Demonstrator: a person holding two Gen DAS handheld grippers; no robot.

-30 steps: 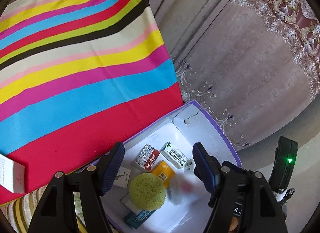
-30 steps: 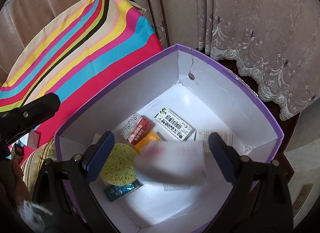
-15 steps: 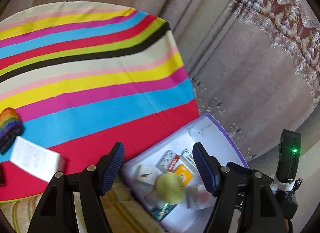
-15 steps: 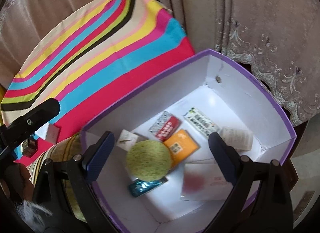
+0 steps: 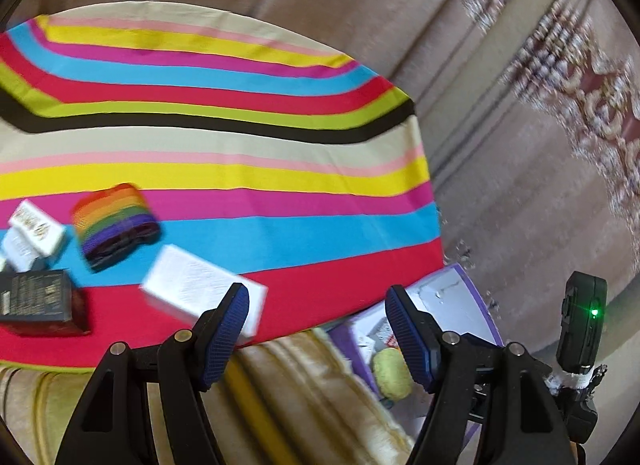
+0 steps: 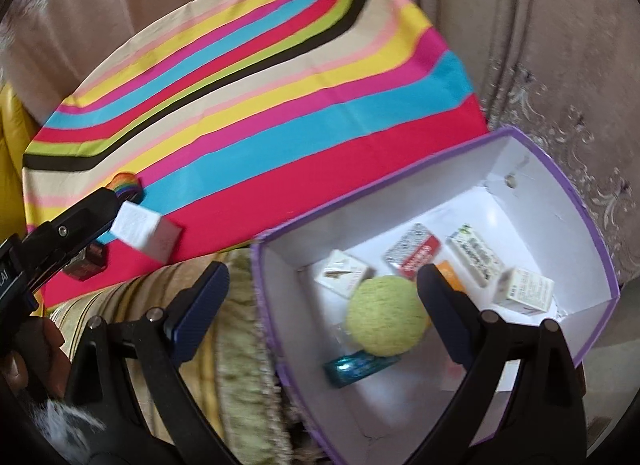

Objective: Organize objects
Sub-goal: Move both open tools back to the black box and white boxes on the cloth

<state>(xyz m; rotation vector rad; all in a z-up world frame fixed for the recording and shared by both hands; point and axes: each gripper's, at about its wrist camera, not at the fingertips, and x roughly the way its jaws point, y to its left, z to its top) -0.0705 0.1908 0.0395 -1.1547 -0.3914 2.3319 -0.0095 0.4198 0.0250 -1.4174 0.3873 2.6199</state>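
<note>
Left gripper (image 5: 316, 329): jaws wide, empty, above cloth edge.
Right gripper (image 6: 322, 299): jaws wide, empty, over box rim.
Box (image 6: 572, 193): purple, beside cloth (image 5: 224, 169); holds sponge (image 6: 386, 315).
White carton (image 5: 200, 289): on cloth.
Wristband (image 5: 114, 219): on cloth.

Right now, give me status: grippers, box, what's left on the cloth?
Both grippers open, empty: left gripper, right gripper. Purple box holds green sponge. White box nearest; nothing blocking.
</note>
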